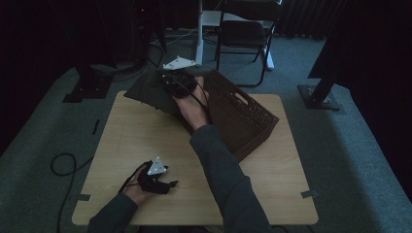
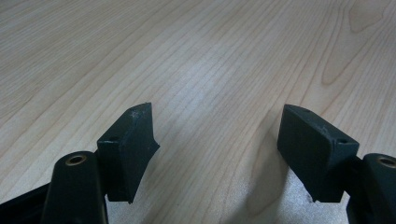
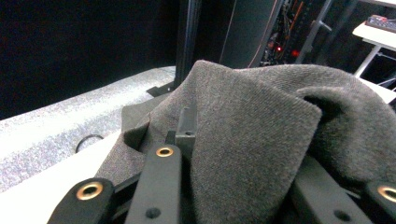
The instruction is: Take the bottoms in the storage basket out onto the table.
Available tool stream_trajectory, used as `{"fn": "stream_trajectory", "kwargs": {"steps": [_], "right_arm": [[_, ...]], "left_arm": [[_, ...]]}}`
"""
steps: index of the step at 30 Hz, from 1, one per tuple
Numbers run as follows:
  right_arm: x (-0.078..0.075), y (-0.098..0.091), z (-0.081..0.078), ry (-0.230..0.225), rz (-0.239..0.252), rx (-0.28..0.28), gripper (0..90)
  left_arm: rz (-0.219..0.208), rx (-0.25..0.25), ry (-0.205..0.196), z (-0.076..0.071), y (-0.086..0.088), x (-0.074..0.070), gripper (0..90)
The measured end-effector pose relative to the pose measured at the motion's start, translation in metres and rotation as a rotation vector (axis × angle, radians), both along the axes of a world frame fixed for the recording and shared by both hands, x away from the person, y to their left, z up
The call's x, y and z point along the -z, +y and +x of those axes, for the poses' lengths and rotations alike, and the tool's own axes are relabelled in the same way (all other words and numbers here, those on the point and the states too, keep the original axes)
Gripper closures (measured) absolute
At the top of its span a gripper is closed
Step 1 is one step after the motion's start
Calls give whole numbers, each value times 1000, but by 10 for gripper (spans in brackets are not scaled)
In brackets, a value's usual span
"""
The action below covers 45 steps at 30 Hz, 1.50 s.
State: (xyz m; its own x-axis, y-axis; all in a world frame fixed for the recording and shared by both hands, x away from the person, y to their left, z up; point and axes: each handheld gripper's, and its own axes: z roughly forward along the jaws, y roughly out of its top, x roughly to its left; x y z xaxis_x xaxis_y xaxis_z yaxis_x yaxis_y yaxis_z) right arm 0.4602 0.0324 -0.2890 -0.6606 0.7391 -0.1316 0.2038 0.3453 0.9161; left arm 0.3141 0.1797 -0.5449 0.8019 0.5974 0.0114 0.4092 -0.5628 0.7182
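A dark grey cloth (image 1: 145, 91) hangs bunched over the far edge of the wooden table (image 1: 141, 141), just left of a brown woven basket (image 1: 248, 119). My right gripper (image 1: 178, 81) is shut on the cloth, which is lifted off the table. In the right gripper view the cloth (image 3: 252, 112) drapes over the right gripper (image 3: 243, 154) and hides one jaw. My left gripper (image 1: 170, 184) rests low near the front left of the table. Its jaws stand open over bare wood, with nothing between them in the left gripper view (image 2: 217, 135).
The basket sits at an angle on the far right part of the table. Behind the table stands a folding chair (image 1: 243, 29). Stand bases (image 1: 320, 97) (image 1: 80, 90) rest on the carpet at both sides. A black cable (image 1: 63, 165) loops on the floor at left.
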Motion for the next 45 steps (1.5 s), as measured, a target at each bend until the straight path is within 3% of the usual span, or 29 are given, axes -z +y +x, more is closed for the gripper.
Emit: {"fn": "stream_trajectory", "kwargs": {"steps": [30,45], "right_arm": [[9,43,-1,18,5,-91,720],[13,54,-1,25,8,-115,720]], "left_arm": [[0,6,0,-5,4,0,278],[0,5,0,-7,6,0,278]]}}
